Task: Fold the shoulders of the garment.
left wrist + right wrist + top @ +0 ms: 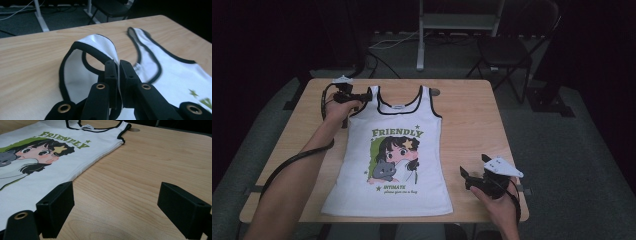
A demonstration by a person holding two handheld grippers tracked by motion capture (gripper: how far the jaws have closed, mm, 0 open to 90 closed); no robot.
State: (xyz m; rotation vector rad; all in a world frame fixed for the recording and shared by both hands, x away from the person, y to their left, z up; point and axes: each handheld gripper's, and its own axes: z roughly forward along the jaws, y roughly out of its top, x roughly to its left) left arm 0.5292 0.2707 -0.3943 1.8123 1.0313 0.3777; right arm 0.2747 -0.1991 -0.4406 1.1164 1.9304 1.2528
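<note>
Keep the left gripper point(118, 72) pinched tight on the far-left strap point(100, 47) of the tank top point(394, 155) lying flat mid-table point(472, 120), lift gently, and bring the wide-open right gripper point(116, 207), near right, to the hem.

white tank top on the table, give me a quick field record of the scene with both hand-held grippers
garment: white tank top with black trim and a cartoon print, lying flat, front up
surface: light wooden table
left hand-held gripper: shut on the tank top's shoulder strap, strap lifted off the table
right hand-held gripper: open, over bare wood beside the tank top's side edge
background: dark folding chair
</note>
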